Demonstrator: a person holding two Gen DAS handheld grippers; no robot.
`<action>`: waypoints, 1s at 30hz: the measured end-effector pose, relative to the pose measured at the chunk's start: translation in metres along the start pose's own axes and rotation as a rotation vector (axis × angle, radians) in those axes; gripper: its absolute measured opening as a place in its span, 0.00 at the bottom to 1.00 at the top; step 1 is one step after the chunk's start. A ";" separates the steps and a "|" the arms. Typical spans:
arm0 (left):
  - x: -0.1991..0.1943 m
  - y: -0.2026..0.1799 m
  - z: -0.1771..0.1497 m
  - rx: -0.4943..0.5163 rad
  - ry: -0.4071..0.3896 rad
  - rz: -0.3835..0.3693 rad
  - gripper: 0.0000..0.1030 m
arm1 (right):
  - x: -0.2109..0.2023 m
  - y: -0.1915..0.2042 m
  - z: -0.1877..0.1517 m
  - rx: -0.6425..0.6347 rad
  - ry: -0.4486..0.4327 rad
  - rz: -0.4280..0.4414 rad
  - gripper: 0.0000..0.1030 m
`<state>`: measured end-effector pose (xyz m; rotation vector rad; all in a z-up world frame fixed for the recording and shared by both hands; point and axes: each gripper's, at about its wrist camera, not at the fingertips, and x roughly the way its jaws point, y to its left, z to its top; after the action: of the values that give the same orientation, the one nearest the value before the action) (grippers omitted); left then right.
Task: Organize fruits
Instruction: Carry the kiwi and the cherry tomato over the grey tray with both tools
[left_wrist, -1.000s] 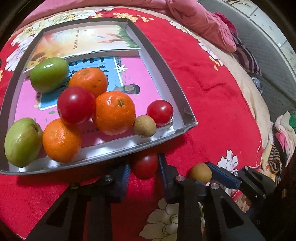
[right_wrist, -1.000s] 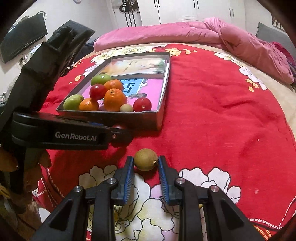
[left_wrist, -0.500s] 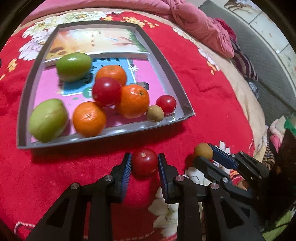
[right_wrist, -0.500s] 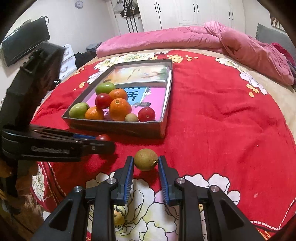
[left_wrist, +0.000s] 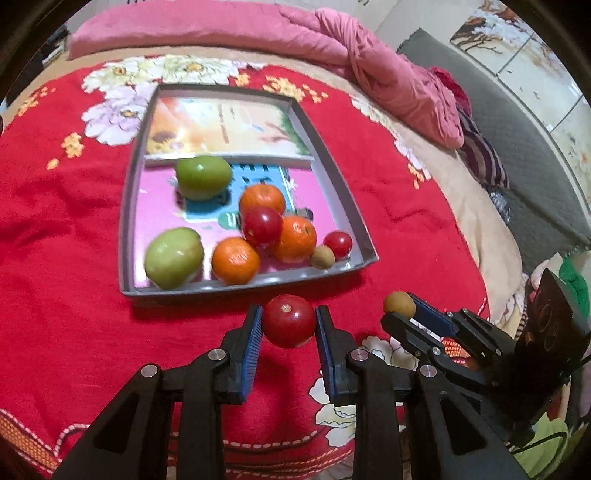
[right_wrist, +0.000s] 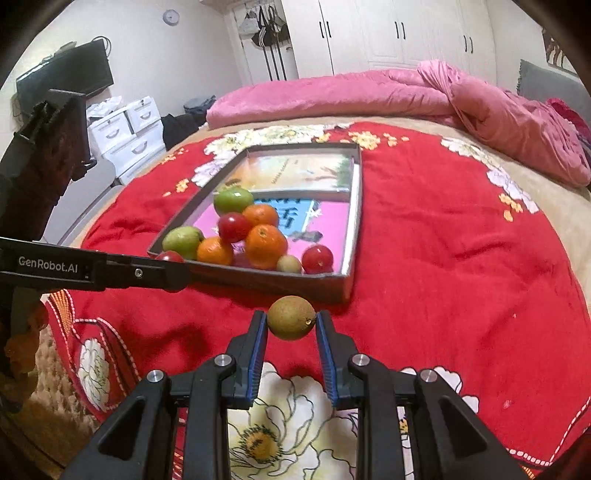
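My left gripper (left_wrist: 289, 325) is shut on a red tomato (left_wrist: 288, 320), held above the red blanket just in front of the grey tray (left_wrist: 236, 288). My right gripper (right_wrist: 291, 325) is shut on a small brown longan (right_wrist: 291, 316), also lifted, in front of the tray's near corner (right_wrist: 343, 284); it shows in the left wrist view too (left_wrist: 399, 303). The tray holds two green fruits (left_wrist: 173, 257), three oranges (left_wrist: 294, 238), two red tomatoes (left_wrist: 262, 225) and a small brown longan (left_wrist: 322, 257).
Picture books (left_wrist: 225, 129) line the tray's floor. A rumpled pink duvet (right_wrist: 480, 107) lies at the far side of the bed. White drawers (right_wrist: 125, 133) and a black screen stand left of the bed. The bed's edge falls off at the right (left_wrist: 517, 206).
Both grippers have risen and drawn back from the tray, each carrying its fruit off the blanket. The tray and its fruits have not moved.
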<state>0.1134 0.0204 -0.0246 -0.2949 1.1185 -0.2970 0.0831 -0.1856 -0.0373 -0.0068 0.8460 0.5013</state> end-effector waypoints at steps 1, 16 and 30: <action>-0.005 0.001 0.002 0.001 -0.015 0.004 0.29 | -0.001 0.002 0.002 -0.002 -0.005 0.003 0.27; -0.041 0.011 0.018 -0.018 -0.142 0.050 0.29 | -0.011 0.014 0.028 -0.025 -0.072 0.008 0.27; -0.030 0.014 0.033 -0.025 -0.147 0.060 0.29 | -0.004 0.011 0.047 -0.041 -0.098 -0.008 0.27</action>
<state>0.1327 0.0476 0.0084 -0.2996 0.9848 -0.2052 0.1092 -0.1681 -0.0006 -0.0228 0.7400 0.5072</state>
